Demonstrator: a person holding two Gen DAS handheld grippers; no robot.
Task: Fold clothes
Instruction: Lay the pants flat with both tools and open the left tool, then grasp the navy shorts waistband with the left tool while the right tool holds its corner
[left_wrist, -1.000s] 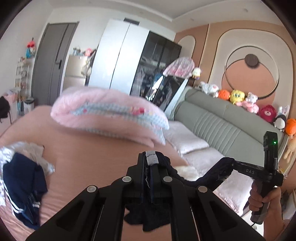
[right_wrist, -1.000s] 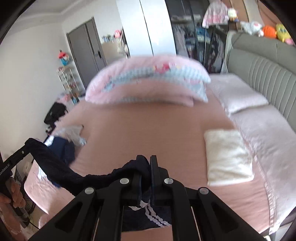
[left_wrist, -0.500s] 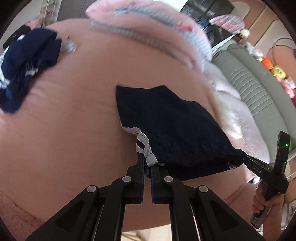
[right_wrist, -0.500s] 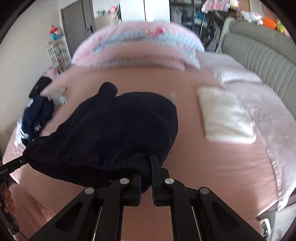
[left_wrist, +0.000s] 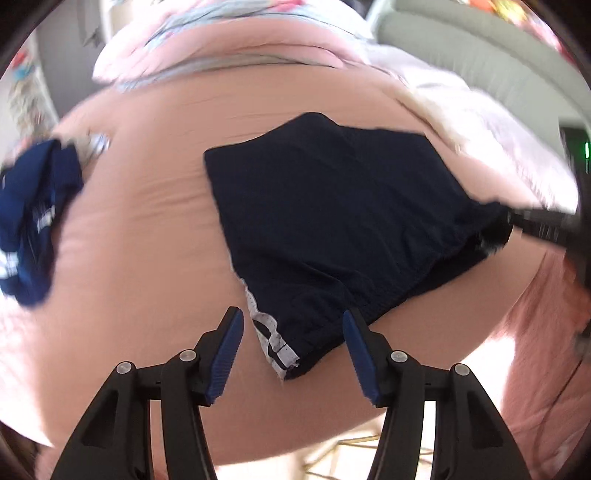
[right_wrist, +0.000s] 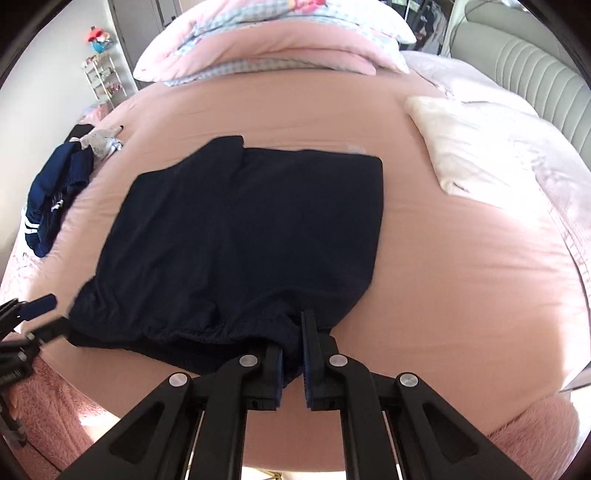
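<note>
Looking down at one big bed (right_wrist: 461, 258) with a pink sheet, filling pretty much both views. At 12 o'clock on it there's one fat pink duvet bundle (right_wrist: 273, 48), and over at 2 o'clock one folded cream towel (right_wrist: 465, 147) lying next to pale pillows and a grey-green headboard.

The main thing is one pair of dark navy shorts (right_wrist: 243, 236), spread flat in the middle of the bed with the elastic waistband toward 6 o'clock, closest to the cameras. A white mesh side stripe shows on the left edge in the left wrist view.

One more heap of clothes (right_wrist: 55, 195), blue with white stripes plus something whitish on top, sits at 9 o'clock near the bed edge, well apart from the shorts.

Two tools total. The right tool (right_wrist: 292, 354) points steeply down and is clenched on the right corner of the waistband, fabric bunched between its blue pads. The left tool (left_wrist: 293, 350) also points steeply down; its jaws are opening, and the left waistband corner with the white stripe lies between the fingers but the pads aren't pressing on it, so it's released.
</note>
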